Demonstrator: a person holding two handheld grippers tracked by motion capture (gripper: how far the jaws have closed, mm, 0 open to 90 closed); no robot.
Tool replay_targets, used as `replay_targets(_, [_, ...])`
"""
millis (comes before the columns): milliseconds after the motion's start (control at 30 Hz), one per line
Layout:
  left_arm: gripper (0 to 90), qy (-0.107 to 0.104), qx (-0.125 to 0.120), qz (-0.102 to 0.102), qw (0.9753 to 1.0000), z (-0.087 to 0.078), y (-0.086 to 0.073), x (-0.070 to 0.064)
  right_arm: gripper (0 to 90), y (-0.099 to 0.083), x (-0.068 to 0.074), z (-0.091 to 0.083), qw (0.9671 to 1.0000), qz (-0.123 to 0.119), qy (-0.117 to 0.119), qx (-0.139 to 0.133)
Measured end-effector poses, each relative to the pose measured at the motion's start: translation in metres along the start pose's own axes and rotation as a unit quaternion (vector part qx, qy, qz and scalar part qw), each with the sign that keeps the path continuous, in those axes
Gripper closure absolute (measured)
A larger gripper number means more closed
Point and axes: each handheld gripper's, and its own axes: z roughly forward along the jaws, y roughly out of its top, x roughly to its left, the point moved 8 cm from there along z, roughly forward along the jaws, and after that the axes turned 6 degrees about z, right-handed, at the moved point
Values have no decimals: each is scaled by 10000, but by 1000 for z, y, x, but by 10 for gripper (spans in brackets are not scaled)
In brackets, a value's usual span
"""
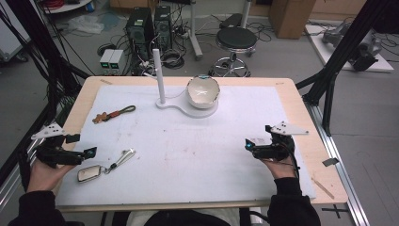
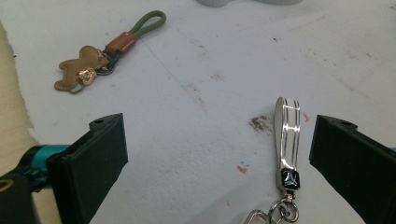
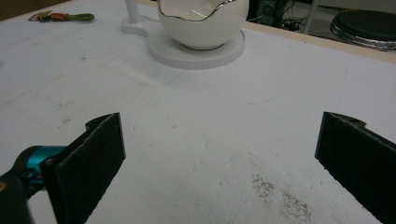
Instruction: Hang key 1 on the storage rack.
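Observation:
A brown bear keychain with a green loop (image 1: pixel 113 113) (image 2: pixel 110 50) (image 3: pixel 63 17) lies on the white mat at the left. A silver keychain with a metal strap (image 1: pixel 121 157) (image 2: pixel 286 135) and a flat tag (image 1: pixel 89 173) lies near the front left. My left gripper (image 1: pixel 89 152) (image 2: pixel 219 163) is open just left of the silver strap, which lies close to its right jaw. My right gripper (image 1: pixel 248 143) (image 3: pixel 219 154) is open over bare mat at the right, with nothing between its jaws. A white bowl with a wavy silver rim (image 1: pixel 203 91) (image 3: pixel 204 21) sits on a white stand base.
The white stand base (image 1: pixel 188 108) (image 3: pixel 196 53) carries an upright white post (image 1: pixel 159 75) at the back middle. The mat (image 1: pixel 197 150) lies on a wooden table (image 1: pixel 308 136). A black frame post (image 1: pixel 343 52) rises at the right, with a stool (image 1: pixel 236 40) beyond the table.

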Motion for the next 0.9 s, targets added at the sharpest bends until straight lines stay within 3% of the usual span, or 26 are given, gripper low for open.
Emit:
replay_targets(67, [47, 96, 116, 53, 9999, 2, -2, 2, 6, -1, 0, 2, 10000, 37, 24, 65])
replay_targets(200, [47, 41, 209, 58, 9998, 7, -3, 2, 6, -4, 2, 3, 9999, 4, 28, 169])
replay_targets(567, [47, -60, 213, -23, 9998, 15, -1, 6, 6, -10, 1, -2, 9998, 78, -73, 168])
replay_targets(900, [47, -186, 478, 14, 9987, 30, -1, 0, 6, -18, 9, 8, 9988, -156, -67, 455])
